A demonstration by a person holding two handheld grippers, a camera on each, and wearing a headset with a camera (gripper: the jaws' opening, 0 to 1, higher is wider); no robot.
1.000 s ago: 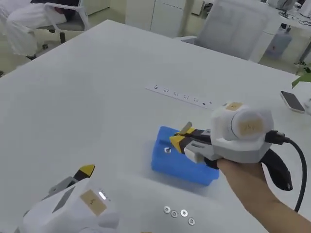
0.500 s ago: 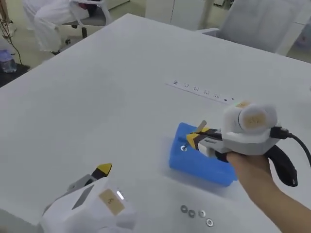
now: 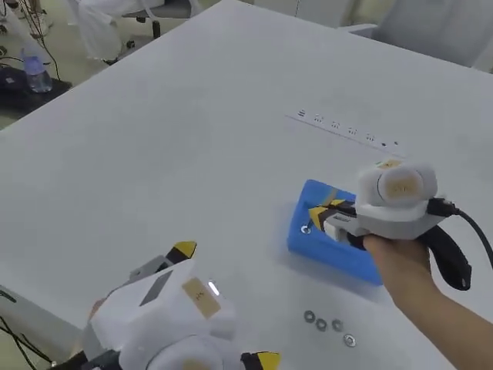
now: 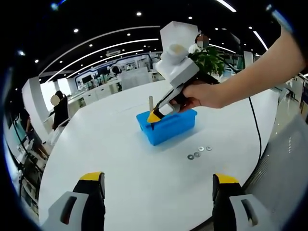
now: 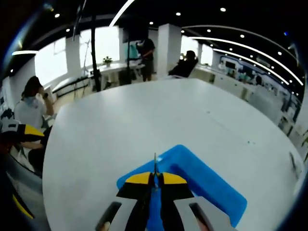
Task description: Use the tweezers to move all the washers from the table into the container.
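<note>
The right tool (image 5: 155,177) is closed on the tweezers (image 5: 155,161) above the blue container (image 3: 333,254), in which one washer (image 3: 306,230) lies, four washers (image 3: 330,326) lie in a row on the counter (image 3: 192,154) near it, and the left tool (image 4: 156,179) hangs with its jaws wide apart.

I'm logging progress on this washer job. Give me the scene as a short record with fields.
loose washers: four in a row on the table, near the container but apart from it
container: blue; a washer inside it or at the tweezers' tip, cannot tell which
right gripper: shut on tweezers, over the container
left gripper: open, holding nothing
</note>
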